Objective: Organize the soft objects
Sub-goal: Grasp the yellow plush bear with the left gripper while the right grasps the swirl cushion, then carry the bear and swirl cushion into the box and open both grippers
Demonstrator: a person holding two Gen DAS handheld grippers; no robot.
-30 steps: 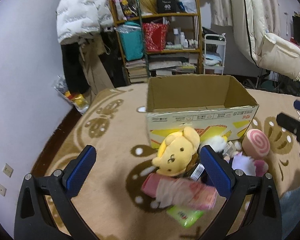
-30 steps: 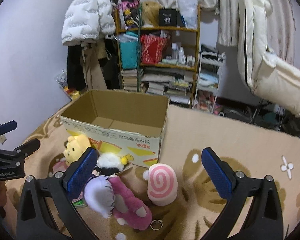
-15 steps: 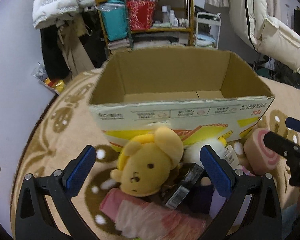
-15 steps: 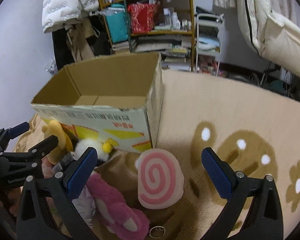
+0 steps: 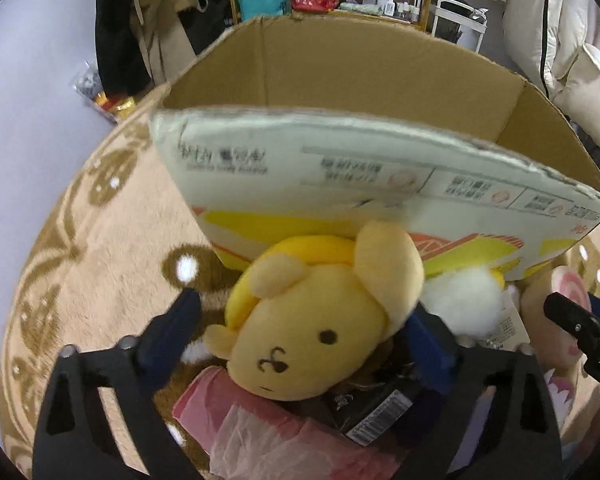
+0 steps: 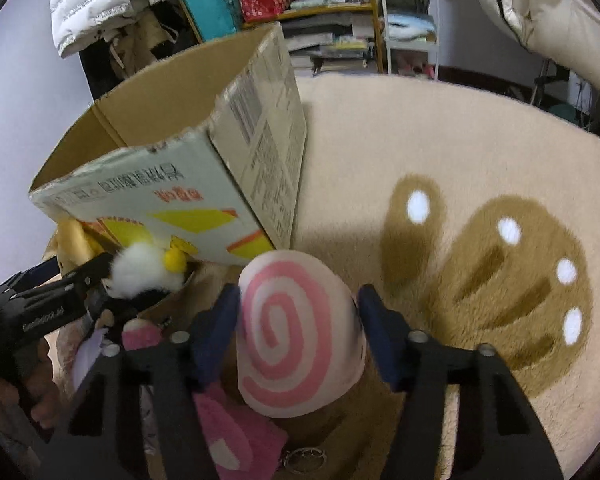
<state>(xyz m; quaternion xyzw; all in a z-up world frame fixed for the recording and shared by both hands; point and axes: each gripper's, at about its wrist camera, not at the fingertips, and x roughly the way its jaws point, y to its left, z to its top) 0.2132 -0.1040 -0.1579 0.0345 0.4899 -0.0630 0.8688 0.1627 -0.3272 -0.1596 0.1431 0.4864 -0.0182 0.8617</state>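
A yellow dog plush (image 5: 316, 320) lies on the rug in front of an open cardboard box (image 5: 380, 184). My left gripper (image 5: 304, 320) is open with its blue pads on either side of the plush head. A pink-swirl roll plush (image 6: 300, 332) lies beside the box corner (image 6: 236, 184). My right gripper (image 6: 298, 320) is open and its pads flank the roll closely. A white fluffy plush (image 5: 464, 300) with a yellow beak (image 6: 148, 268) lies between them. A pink plush (image 6: 236, 432) lies under the roll.
A pink wrapped packet (image 5: 268, 436) and a black barcoded item (image 5: 372, 412) lie below the dog plush. The beige patterned rug (image 6: 460, 184) extends right. Shelves (image 6: 332, 8), a white cart (image 6: 412, 20) and hanging coats (image 6: 100, 4) stand behind the box.
Both grippers have moved forward and down. The left one now straddles the yellow dog plush and the right one straddles the swirl roll. The box looms much closer.
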